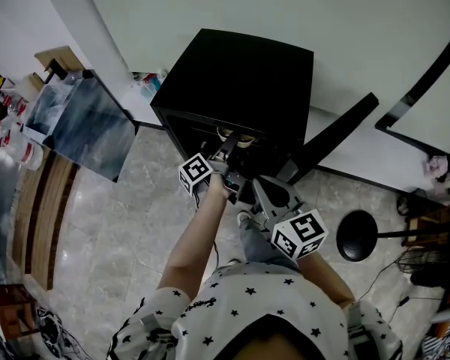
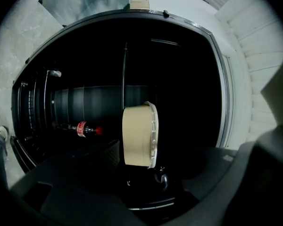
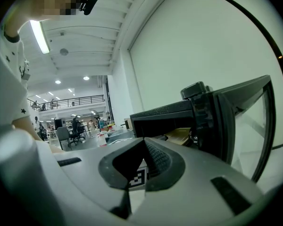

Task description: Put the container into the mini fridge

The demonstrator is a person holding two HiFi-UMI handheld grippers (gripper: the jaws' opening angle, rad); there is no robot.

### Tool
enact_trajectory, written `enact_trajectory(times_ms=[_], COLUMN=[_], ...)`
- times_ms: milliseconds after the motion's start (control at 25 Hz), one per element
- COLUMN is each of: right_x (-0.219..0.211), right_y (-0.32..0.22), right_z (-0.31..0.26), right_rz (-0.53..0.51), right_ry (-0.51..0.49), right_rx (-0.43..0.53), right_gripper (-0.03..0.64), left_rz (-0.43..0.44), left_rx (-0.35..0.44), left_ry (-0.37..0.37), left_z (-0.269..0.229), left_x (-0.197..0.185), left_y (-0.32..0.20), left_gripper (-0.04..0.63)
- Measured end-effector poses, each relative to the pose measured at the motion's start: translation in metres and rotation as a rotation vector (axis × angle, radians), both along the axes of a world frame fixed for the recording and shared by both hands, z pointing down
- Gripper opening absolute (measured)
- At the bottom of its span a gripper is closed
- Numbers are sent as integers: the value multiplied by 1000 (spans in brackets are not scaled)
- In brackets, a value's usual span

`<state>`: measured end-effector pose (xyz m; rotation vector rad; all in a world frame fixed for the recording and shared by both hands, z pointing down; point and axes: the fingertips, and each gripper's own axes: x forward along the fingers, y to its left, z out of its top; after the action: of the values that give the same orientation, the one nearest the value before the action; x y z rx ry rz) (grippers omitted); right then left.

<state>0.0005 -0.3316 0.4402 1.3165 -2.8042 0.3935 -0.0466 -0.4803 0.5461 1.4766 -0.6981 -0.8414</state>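
The black mini fridge (image 1: 240, 81) stands with its door (image 1: 337, 137) swung open to the right. My left gripper (image 1: 226, 147) reaches into the fridge mouth. Its jaws stand wide apart, so it is open. A beige round container with a clear lid (image 2: 139, 135) sits inside the fridge between the jaws of the left gripper (image 2: 179, 149). One pad is close to its base and there is a gap on the lid side. The container (image 1: 237, 135) also shows just inside the opening. My right gripper (image 1: 261, 190) (image 3: 142, 142) hangs shut and holds nothing, just below and right of the left one.
A cola bottle (image 2: 85, 129) lies deeper in the dark fridge. A glass panel (image 1: 82, 130) leans at the left beside a wooden bench (image 1: 49, 201). A black round stool (image 1: 358, 235) stands on the tiled floor at the right. White walls rise behind the fridge.
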Motion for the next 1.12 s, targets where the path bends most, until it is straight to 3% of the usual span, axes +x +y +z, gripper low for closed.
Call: enact_trajectory(times_ms=[320,600,960,1120], right_x=[-4,-8,-12,-17], right_y=[17,39,69,82], right_z=[0,-5,2,6], right_rz=[-15,-26,-38,-48], right_ry=[-7,-12,-16,-22], right_rx=[-1,11,-3,-12], right_gripper=[-8,-8,-8,-8], left_rz=[-7,-11,-46,-48], left_rx=[12,96,167,201], left_ry=[-30,-174,-403,-494], left_z=[-7,-24,-43,-51], left_x=[-5,-12,-28,-35], left_y=[26,61,116,143], left_gripper=[304,292,67,22])
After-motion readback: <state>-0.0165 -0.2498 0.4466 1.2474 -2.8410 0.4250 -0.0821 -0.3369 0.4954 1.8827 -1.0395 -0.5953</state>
